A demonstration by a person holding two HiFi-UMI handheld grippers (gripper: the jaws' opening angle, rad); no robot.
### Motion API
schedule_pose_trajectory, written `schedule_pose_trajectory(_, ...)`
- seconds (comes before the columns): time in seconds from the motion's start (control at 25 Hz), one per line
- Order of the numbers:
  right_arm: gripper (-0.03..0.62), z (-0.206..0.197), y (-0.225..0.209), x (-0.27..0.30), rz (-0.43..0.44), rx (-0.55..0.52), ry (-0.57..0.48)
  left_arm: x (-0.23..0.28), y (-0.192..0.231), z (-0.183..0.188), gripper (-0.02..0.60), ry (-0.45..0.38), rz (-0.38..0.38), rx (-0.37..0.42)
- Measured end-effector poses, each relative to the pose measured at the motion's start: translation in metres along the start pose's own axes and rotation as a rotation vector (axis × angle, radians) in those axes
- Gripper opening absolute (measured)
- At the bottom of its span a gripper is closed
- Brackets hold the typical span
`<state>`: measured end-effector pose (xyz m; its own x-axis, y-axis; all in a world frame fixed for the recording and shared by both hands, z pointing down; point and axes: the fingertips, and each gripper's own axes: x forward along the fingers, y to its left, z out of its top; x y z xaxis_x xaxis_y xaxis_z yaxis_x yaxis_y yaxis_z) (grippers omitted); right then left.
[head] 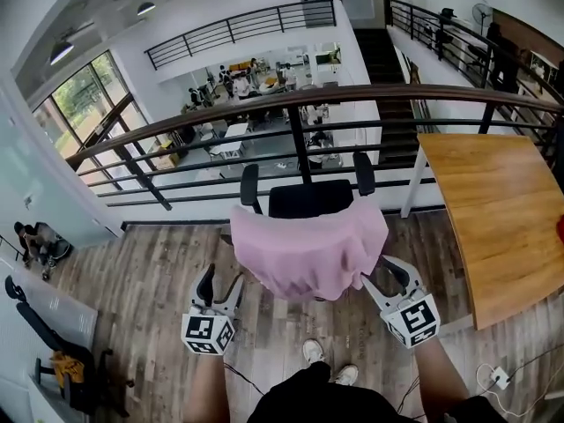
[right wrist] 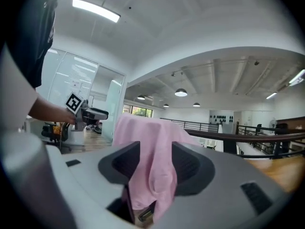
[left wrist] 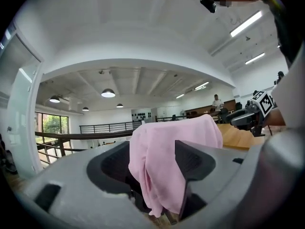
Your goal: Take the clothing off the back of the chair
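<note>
A pink garment (head: 308, 245) hangs over the back of a black office chair (head: 308, 199) that faces the railing. My left gripper (head: 222, 282) is at the garment's lower left edge and my right gripper (head: 385, 276) at its lower right edge. In the left gripper view the jaws of my left gripper (left wrist: 152, 161) stand wide, with a fold of the pink garment (left wrist: 162, 166) hanging between them and a gap on the left side. My right gripper (right wrist: 155, 161) also stands wide around a fold of the garment (right wrist: 152, 161).
A dark railing (head: 291, 104) runs behind the chair, over a lower floor. A wooden table (head: 502, 227) stands to the right. At the far left is another black chair (head: 53, 351). A white plug (head: 500, 377) with a cable lies on the wooden floor.
</note>
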<state>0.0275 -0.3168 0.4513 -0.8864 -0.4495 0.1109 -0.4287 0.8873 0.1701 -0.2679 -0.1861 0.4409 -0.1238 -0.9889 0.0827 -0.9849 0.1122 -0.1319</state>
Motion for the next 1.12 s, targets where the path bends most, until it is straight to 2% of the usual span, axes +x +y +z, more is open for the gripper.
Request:
schedule_pose_trajectory(0.28,0.213,0.011,-0.047,0.027,-0.034,-0.03,0.009,0.03,0.032,0.008,0.291,0.001,-0.018,0.08)
schedule_pose_trajectory(0.52,0.215,0.005,-0.069,0.059,-0.037,-0.074,0.073,0.06,0.06,0.003,0.261,0.024,-0.039,0.072)
schedule_pose_trajectory(0.68,0.23,-0.003,-0.077,0.078,-0.026,-0.103,0.116,0.082,0.066,-0.009,0.264,0.076,-0.106,0.112)
schedule_pose_trajectory(0.8,0.238,-0.008,-0.082,0.087,-0.019,-0.121,0.137,0.098,0.064,-0.017,0.272,0.107,-0.172,0.109)
schedule_pose_trajectory(0.96,0.239,-0.009,-0.093,0.097,-0.012,-0.134,0.157,0.12,0.058,-0.016,0.288,0.116,-0.247,0.115)
schedule_pose_trajectory(1.12,0.239,-0.013,-0.094,0.108,-0.002,-0.146,0.167,0.135,0.058,-0.015,0.291,0.112,-0.284,0.117)
